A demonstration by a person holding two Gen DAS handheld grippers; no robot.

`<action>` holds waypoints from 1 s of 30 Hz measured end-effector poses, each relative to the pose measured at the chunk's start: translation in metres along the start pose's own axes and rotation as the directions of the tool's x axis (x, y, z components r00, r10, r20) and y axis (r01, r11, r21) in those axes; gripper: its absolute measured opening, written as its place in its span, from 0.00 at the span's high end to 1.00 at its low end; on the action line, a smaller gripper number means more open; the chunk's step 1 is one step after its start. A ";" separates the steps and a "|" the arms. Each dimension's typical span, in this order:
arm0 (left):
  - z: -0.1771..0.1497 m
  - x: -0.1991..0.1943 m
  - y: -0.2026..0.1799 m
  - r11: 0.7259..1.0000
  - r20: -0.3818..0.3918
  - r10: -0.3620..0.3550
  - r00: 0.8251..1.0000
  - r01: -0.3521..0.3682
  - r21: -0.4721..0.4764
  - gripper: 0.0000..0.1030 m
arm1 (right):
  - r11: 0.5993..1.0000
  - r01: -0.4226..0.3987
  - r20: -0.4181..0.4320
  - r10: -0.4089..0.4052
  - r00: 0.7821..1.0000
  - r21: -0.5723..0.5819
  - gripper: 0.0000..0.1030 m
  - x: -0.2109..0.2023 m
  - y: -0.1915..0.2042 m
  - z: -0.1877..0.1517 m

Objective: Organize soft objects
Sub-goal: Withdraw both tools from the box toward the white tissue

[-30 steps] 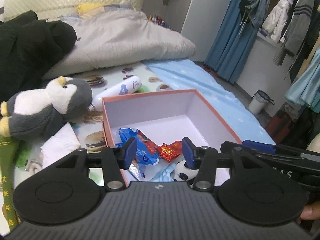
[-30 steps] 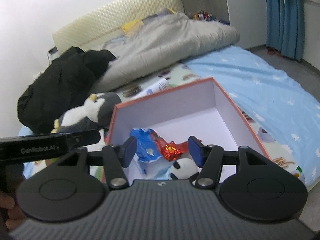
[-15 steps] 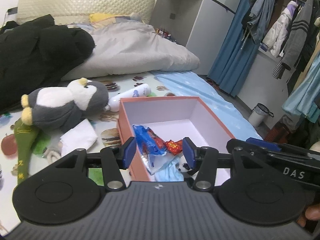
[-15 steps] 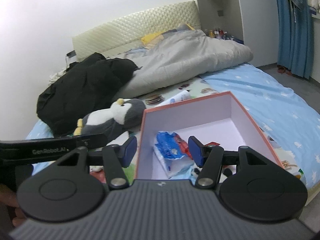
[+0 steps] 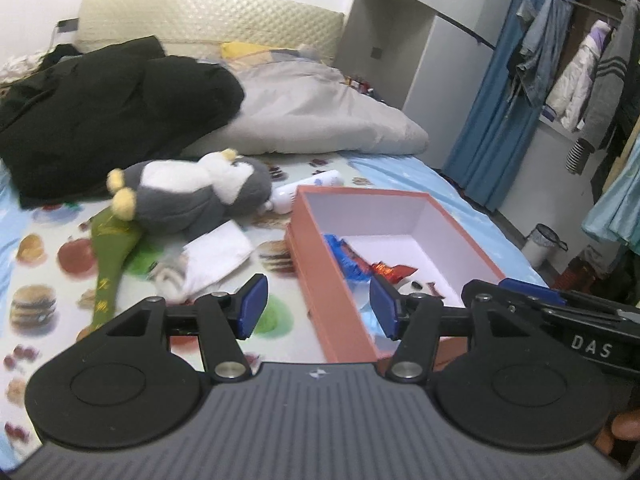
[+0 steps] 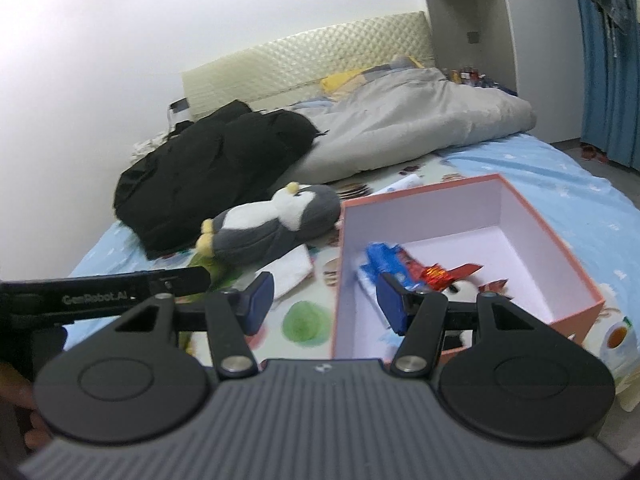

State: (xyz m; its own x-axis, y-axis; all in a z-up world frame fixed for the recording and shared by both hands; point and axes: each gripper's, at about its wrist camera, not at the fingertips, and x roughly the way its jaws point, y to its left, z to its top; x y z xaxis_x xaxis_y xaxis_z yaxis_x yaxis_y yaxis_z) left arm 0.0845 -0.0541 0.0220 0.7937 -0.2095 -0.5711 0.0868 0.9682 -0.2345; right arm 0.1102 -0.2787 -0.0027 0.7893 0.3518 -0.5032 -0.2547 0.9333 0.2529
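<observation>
A: What's on the bed rn?

B: A grey-and-white plush penguin (image 5: 192, 196) lies on its side, mid-left, on the fruit-print sheet (image 5: 36, 292). Just near of it: a folded white cloth (image 5: 218, 256) and a green fabric strip (image 5: 110, 256). To the right sits an open pink box (image 5: 320, 280), white inside, w/ blue and red snack wrappers (image 5: 348, 258) plus a small panda toy (image 6: 464, 290) at its near end.

A: And the grippers?

B: Left gripper (image 5: 314, 306) hovers over the box's near-left wall, jaws opening, nothing between them. Right gripper (image 6: 326, 300) hangs beside it, spread about halfway, also empty.

A: How would the penguin handle?

B: Prob. light and squashy; it'll give under the pads, not slip. It looks wider than either gripper's gap, so I'd pinch a narrower bit, e.g. the yellow feet (image 5: 120, 190) at its left end or the head at the right, or use both grippers, one at each end.

A: The cloth?

B: Limp, thin. Take a raised fold edge; it'll droop and may unfold. Nothing there looks fragile.
</observation>
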 end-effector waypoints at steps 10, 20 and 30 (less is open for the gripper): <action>-0.046 -0.048 0.032 0.995 0.018 0.070 0.997 -0.069 -0.068 0.39 | 0.998 -0.059 -0.054 0.057 0.997 -0.032 0.42 -0.006 0.037 -0.039; -0.078 -0.060 0.054 0.987 0.013 0.123 0.992 -0.121 -0.107 0.39 | 0.991 -0.116 -0.107 0.108 0.988 -0.070 0.42 -0.007 0.061 -0.066; -0.088 -0.043 0.071 0.982 -0.028 0.138 0.990 -0.140 -0.130 0.39 | 0.991 -0.120 -0.128 0.112 0.985 -0.060 0.42 0.011 0.064 -0.071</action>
State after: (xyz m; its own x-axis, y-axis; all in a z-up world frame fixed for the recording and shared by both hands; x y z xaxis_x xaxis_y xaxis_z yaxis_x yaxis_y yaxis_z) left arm 0.0040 0.0119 -0.0392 0.7810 -0.0780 -0.6197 -0.1044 0.9619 -0.2527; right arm 0.0627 -0.2106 -0.0508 0.6779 0.4600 -0.5735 -0.3810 0.8869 0.2611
